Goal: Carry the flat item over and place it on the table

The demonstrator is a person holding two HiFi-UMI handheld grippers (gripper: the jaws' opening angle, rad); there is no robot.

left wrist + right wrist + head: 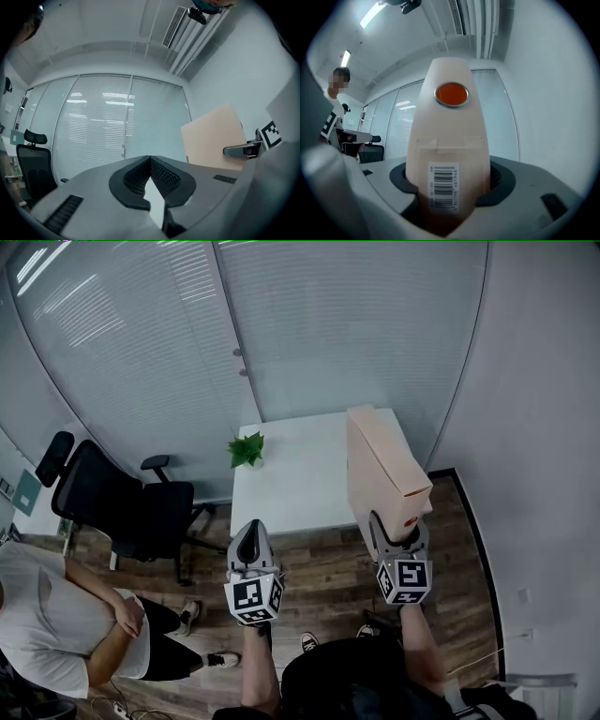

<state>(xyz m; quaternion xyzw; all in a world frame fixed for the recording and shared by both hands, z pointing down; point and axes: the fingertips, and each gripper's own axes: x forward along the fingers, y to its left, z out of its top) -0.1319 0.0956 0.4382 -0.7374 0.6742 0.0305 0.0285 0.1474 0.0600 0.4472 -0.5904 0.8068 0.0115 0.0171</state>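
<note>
The flat item is a thin tan cardboard box [384, 474] with an orange round sticker and a barcode label [450, 140]. It stands on edge in the air over the right end of the white table [291, 484]. My right gripper [398, 538] is shut on its near lower end, with the box filling the jaws [450, 187]. My left gripper [251, 535] hovers before the table's near edge, its jaws shut with nothing between them [150, 159]. The left gripper view shows the box [213, 138] and the right gripper [246, 149] to its right.
A small green plant [247, 450] stands at the table's far left corner. A black office chair [112, 502] stands left of the table, and a person in a white shirt [66, 615] is at the lower left. Glass walls with blinds rise behind; a white wall closes the right.
</note>
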